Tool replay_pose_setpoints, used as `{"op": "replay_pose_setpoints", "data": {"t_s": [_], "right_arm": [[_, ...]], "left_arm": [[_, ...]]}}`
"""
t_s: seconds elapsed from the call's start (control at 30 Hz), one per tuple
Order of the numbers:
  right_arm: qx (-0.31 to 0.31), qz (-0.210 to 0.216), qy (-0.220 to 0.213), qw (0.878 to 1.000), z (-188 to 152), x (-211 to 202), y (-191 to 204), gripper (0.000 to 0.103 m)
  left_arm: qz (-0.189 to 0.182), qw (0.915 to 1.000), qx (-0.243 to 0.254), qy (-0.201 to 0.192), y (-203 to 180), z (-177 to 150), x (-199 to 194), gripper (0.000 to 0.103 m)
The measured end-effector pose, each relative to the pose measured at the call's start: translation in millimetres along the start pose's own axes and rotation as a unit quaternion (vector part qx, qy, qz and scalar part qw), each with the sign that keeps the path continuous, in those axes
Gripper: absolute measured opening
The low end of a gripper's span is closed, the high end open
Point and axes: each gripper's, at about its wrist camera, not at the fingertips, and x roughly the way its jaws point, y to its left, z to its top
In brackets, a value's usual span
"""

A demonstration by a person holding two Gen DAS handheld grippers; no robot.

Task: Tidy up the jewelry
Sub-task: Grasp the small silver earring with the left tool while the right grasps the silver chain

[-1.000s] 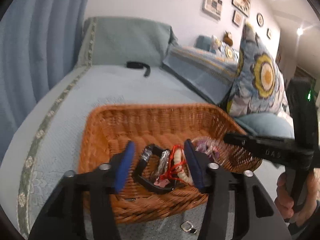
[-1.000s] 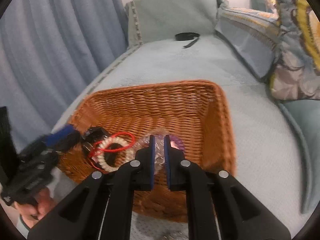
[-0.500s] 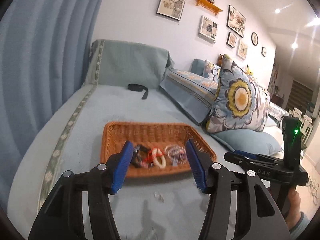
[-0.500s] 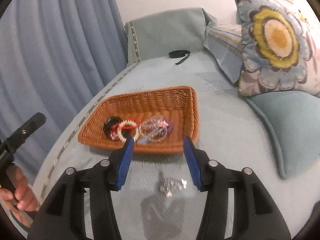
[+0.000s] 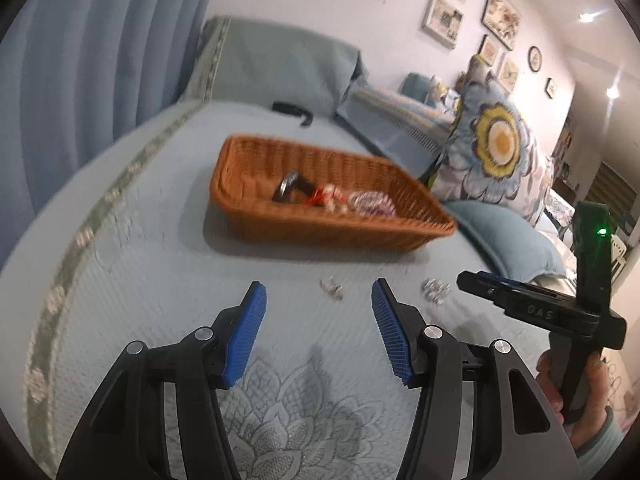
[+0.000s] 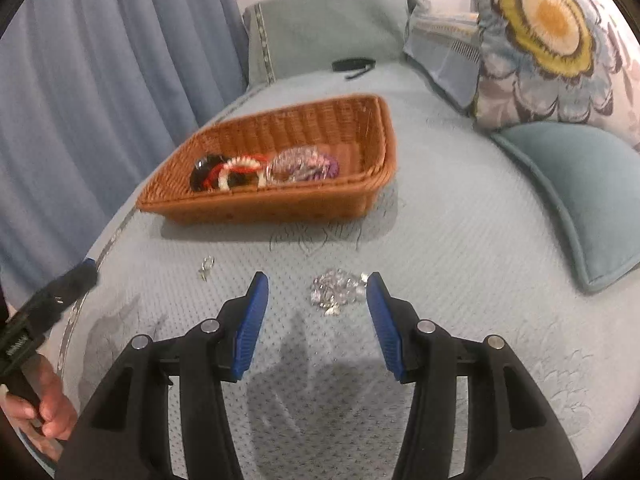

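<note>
A brown wicker basket sits on the pale blue bedspread and holds a black band, a red cord, a white bead bracelet and a purple bagged bracelet. A small silver piece lies on the spread before the basket. A clear crystal piece lies to its right. My left gripper is open and empty, just short of the small silver piece. My right gripper is open and empty, its blue pads on either side of the crystal piece.
A floral cushion and a teal cushion lie to the right of the basket. A black strap lies at the far end of the bed. Blue curtains hang on the left.
Both grippers have pulled back from the basket toward me. The right gripper, shut inside the basket a second ago, is now open over the crystal piece. The left stays open.
</note>
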Motion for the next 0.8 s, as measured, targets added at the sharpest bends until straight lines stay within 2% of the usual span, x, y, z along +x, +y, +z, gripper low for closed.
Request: {"op": "replay_pose_setpoints", "data": {"t_s": [0.1,0.23,0.33,0.6,0.63,0.67,0.73,0.8], "right_arm": [[0.0,-0.001,0.023,1.0,-3,11,0,0.048],[0.004,-0.012,0.044,0.999,-6,19,-3,0.048],[0.02,-0.002,0.054,0.998,-8,28,-8,0.048],[0.006,-0.027,0.037,0.999,0,48,2,0.047],[0.005,-0.031,0.036,0.999,1,48,2,0.041],[0.002,-0.036,0.037,0.999,1,49,2,0.03],[-0.002,-0.033,0.039,0.999,0,49,3,0.021],[-0.009,-0.036,0.039,0.999,-2,47,5,0.019]], "left_arm": [[0.004,0.9998,-0.011,0.017,6,-5,12,0.053],[0.004,0.9998,-0.005,0.018,4,-5,17,0.053],[0.007,0.9998,0.006,0.018,-1,-6,19,0.053],[0.009,0.9996,-0.006,0.028,-1,-6,28,0.053],[0.009,0.9996,-0.006,0.028,-1,-5,28,0.053],[0.009,0.9996,-0.005,0.028,-1,-6,28,0.053],[0.009,0.9996,-0.002,0.027,-3,-5,30,0.053],[0.006,0.9996,0.001,0.028,-4,-6,32,0.053]]}}
